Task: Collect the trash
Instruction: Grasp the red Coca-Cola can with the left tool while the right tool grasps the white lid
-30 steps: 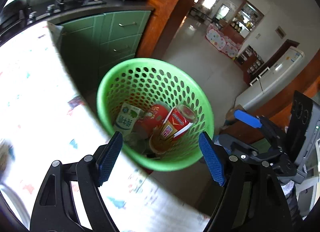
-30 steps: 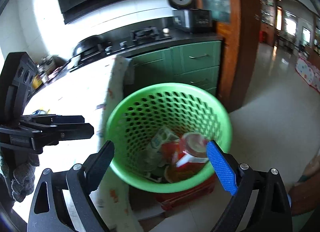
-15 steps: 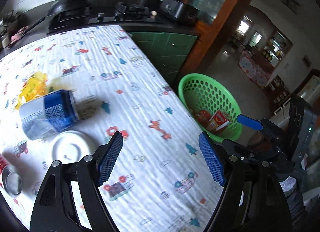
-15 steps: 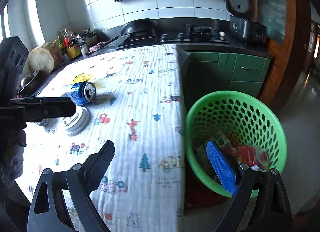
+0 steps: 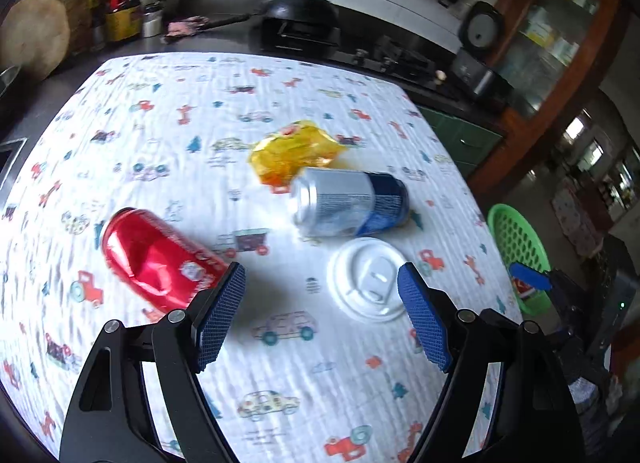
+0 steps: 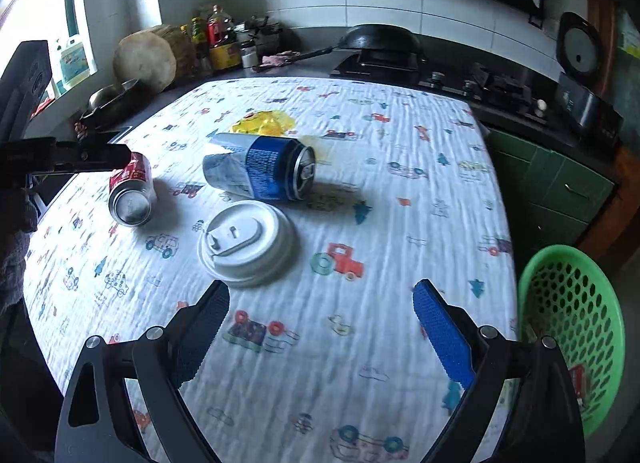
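Table (image 6: 400, 167) under the printed cloth fills both views. Green basket (image 6: 572, 327) sits off the table edge at lower right of the right view, some trash already inside. Left on the cloth: blue can (image 6: 260, 171) on its side at centre, red dented can (image 5: 156, 259) centre-left of the left view, white cup lid (image 6: 248, 243) just below the blue can, yellow wrapper (image 5: 296, 155) behind it. Left gripper (image 5: 322, 315) and right gripper (image 6: 322, 327) both spread wide, empty. Suggest: one can per claw, close across the round body, not end to end. Lid is flat, so pinch its rim.
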Demonstrator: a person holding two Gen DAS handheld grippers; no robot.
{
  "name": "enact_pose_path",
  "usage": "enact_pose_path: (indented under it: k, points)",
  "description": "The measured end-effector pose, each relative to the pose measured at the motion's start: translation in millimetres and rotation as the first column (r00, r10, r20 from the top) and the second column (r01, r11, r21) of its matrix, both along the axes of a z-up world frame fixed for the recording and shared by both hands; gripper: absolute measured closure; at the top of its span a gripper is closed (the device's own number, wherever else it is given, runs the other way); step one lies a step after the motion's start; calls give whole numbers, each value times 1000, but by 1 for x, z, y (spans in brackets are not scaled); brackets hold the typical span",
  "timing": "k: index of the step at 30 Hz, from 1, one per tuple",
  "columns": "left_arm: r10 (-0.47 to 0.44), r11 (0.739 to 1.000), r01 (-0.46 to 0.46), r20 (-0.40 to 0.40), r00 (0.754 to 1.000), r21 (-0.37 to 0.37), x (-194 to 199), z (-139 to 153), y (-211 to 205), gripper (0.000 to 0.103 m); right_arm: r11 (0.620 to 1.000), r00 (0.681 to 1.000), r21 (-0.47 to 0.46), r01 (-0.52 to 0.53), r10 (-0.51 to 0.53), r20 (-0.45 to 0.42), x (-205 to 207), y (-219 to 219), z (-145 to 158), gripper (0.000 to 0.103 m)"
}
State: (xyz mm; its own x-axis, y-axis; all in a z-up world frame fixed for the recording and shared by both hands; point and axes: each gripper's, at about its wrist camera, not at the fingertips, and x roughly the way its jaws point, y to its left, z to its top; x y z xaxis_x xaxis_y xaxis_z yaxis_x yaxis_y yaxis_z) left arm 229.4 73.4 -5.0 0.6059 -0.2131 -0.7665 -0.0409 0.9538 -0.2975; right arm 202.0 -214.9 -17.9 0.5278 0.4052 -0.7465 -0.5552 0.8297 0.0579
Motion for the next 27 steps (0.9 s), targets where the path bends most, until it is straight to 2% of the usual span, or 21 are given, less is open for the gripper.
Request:
enact_pose_path:
  k: [4,8,12,27]
  points:
    - [127,991,-128,-42,991,-23,1,-9,44,24,998,998,-17,-68,67,-14,8,36,-10,13]
    - [204,978,-206,-69,977,-32,4,-17,68,19,994,994,-36,-106,105,-31,19,62,-24,13]
    - [251,965,-256,-100,963,-46,10,-24,81,13,992,992,-48,-117,115,-54,33,76,-37,13]
    - [382,905,-410,-204,901,-115,28,-61,102,13,985,987,-78,-154,150,-53,44,95,-52,13]
